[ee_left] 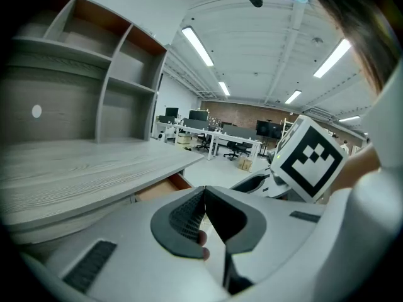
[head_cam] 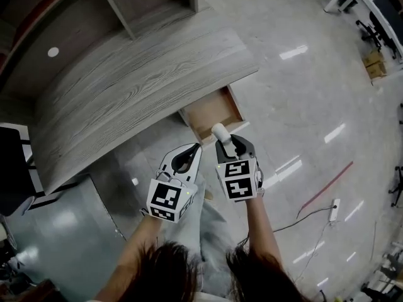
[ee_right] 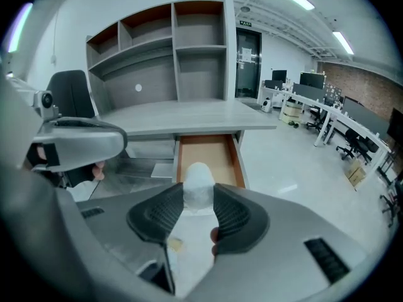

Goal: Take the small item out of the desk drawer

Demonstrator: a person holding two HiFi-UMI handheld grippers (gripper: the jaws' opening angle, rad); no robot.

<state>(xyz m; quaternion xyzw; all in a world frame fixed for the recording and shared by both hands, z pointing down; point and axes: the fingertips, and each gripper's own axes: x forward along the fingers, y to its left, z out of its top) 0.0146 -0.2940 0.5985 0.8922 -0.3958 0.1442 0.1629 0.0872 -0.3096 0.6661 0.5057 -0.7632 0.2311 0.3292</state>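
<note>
The small item [head_cam: 219, 131] is a rounded white object wrapped in clear film, and my right gripper [head_cam: 221, 137] is shut on it. In the right gripper view the item [ee_right: 197, 182] sits between the two dark pads [ee_right: 234, 216], held above the floor in front of the open drawer [ee_right: 204, 156]. The drawer [head_cam: 213, 111] is pulled out from under the grey wood desk [head_cam: 138, 83], and its brown inside shows nothing in it. Just left of the right gripper, my left gripper [head_cam: 196, 148] is shut with nothing between its fingertips [ee_left: 203, 197].
A shelf unit [ee_right: 164, 49] stands at the back of the desk. There is a black chair [ee_right: 66, 90] to the left. A power strip [head_cam: 335, 211] with a cable and a red strip [head_cam: 327, 186] lie on the glossy floor to the right.
</note>
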